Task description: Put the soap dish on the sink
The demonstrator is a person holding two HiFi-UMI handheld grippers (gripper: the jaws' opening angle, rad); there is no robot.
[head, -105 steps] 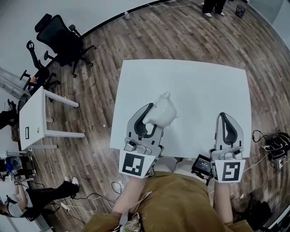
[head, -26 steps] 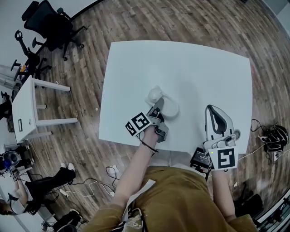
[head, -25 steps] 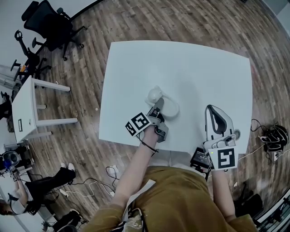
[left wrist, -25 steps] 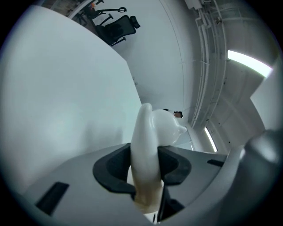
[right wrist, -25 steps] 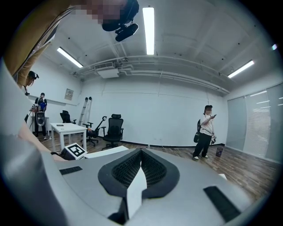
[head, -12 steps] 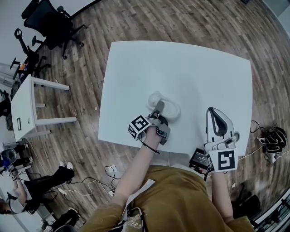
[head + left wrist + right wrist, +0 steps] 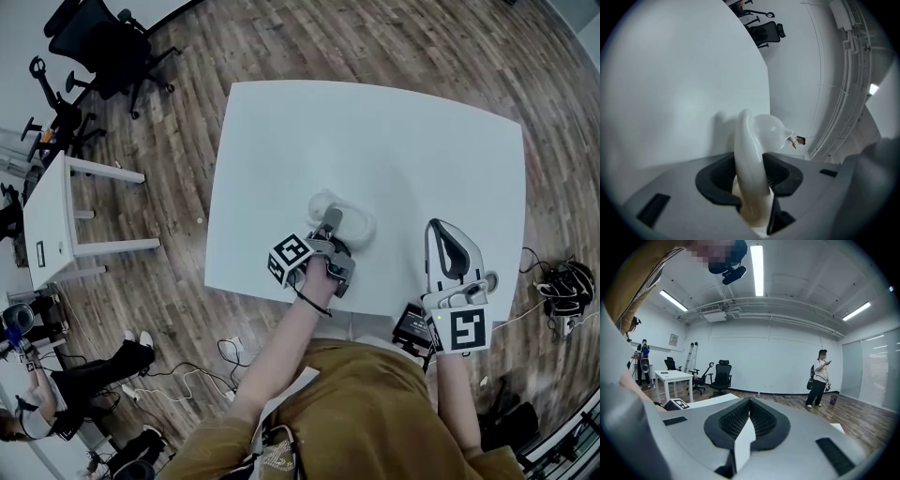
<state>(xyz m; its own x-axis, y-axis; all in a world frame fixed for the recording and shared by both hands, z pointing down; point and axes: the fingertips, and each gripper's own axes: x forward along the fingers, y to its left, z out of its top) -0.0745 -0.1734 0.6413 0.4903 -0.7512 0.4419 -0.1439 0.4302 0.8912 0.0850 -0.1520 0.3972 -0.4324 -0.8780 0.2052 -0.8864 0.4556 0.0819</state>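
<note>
A white glossy soap dish with a curved rim and a small spout lies low at the front middle of the white table; whether it rests on the top I cannot tell. My left gripper, rolled on its side, is shut on the dish's near rim. In the left gripper view the rim of the soap dish stands on edge between the black pads. My right gripper hovers over the table's front right, shut and empty, its jaws meeting in the right gripper view. No sink is in view.
A black device sits at the table's front edge by my right gripper. A small white side table and black office chairs stand to the left. Cables lie on the wooden floor. A person stands across the room.
My left gripper has sunk toward the table with the soap dish and rolled over to one side. Earlier still, it held the dish higher and nearer me. The right gripper has stayed put.
</note>
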